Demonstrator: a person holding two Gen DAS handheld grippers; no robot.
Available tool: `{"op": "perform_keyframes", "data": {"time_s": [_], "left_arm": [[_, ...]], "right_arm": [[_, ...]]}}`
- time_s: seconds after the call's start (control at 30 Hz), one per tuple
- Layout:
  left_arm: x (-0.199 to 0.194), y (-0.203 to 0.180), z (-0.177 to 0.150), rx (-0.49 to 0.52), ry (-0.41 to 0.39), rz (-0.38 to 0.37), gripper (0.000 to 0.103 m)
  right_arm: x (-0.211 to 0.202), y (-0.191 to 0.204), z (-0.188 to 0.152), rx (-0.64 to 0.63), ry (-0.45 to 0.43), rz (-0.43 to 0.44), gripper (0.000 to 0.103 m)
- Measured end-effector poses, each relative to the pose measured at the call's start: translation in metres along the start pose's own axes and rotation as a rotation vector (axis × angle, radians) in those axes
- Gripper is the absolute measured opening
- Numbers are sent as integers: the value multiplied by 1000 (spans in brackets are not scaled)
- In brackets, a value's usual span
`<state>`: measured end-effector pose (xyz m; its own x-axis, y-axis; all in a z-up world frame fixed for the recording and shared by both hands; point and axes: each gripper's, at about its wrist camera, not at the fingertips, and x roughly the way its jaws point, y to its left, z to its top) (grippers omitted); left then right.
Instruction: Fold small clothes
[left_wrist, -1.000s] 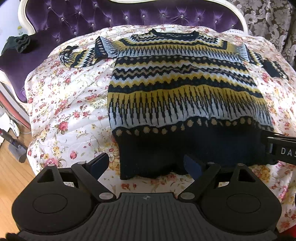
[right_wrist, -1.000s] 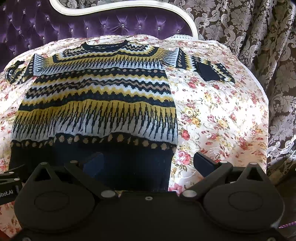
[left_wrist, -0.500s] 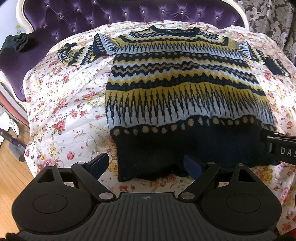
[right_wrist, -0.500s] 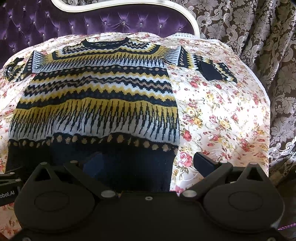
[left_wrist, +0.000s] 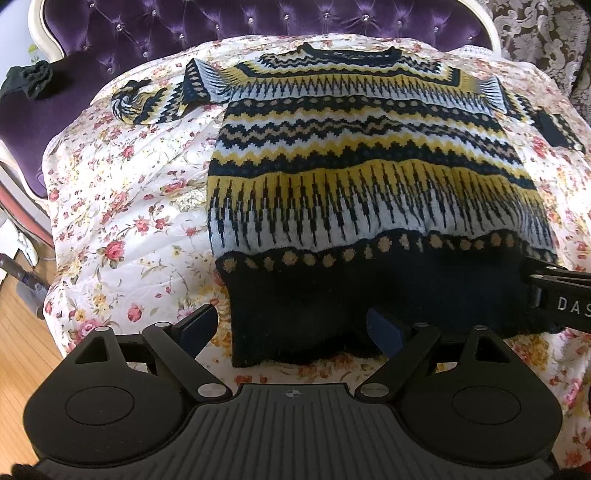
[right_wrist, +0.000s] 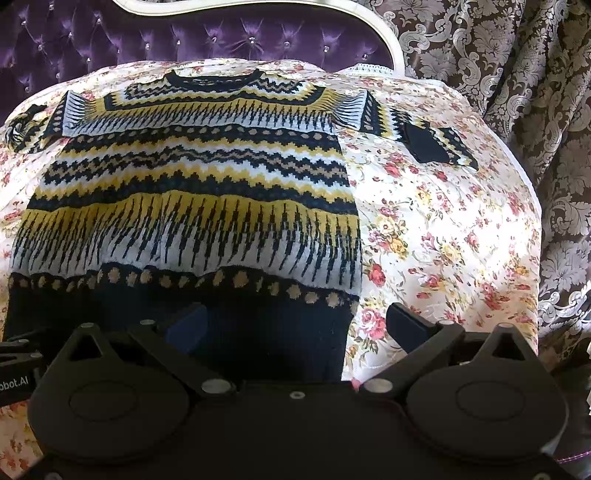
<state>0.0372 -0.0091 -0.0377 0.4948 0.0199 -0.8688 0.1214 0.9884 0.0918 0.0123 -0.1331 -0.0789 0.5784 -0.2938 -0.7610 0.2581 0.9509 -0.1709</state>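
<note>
A navy, yellow and white patterned sweater (left_wrist: 369, 177) lies spread flat on a floral quilt (left_wrist: 122, 206), neck at the far end, both sleeves out to the sides. It also shows in the right wrist view (right_wrist: 192, 206). My left gripper (left_wrist: 291, 328) is open and empty, its jaws straddling the left corner of the navy hem. My right gripper (right_wrist: 295, 321) is open and empty, straddling the right corner of the hem. The right gripper's body (left_wrist: 561, 299) shows at the right edge of the left wrist view.
A purple tufted headboard (left_wrist: 207, 26) stands behind the quilt. A dark cloth (left_wrist: 33, 77) lies on the purple cushion at far left. Patterned brown curtains (right_wrist: 524, 92) hang to the right. Wooden floor (left_wrist: 18, 354) shows at lower left.
Both grippers have moved slightly forward toward the hem, so the sweater appears a little farther up and closer. Jaws stayed open.
</note>
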Motion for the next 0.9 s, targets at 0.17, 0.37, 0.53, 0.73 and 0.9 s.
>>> {"op": "perform_keyframes", "data": {"time_s": [0.17, 0.37, 0.53, 0.73, 0.9], "left_arm": [[3, -1, 2, -1, 8, 1, 88], [7, -2, 7, -1, 18, 7, 88], [11, -1, 9, -12, 39, 8, 88], [10, 1, 8, -18, 43, 7, 88], [7, 2, 6, -18, 35, 2, 88]], "right_arm": [[3, 2, 2, -10, 5, 0, 102], [7, 3, 4, -19, 11, 7, 102], [8, 4, 5, -22, 10, 10, 102], [7, 6, 4, -31, 9, 17, 102], [4, 8, 4, -43, 3, 18, 102]]}}
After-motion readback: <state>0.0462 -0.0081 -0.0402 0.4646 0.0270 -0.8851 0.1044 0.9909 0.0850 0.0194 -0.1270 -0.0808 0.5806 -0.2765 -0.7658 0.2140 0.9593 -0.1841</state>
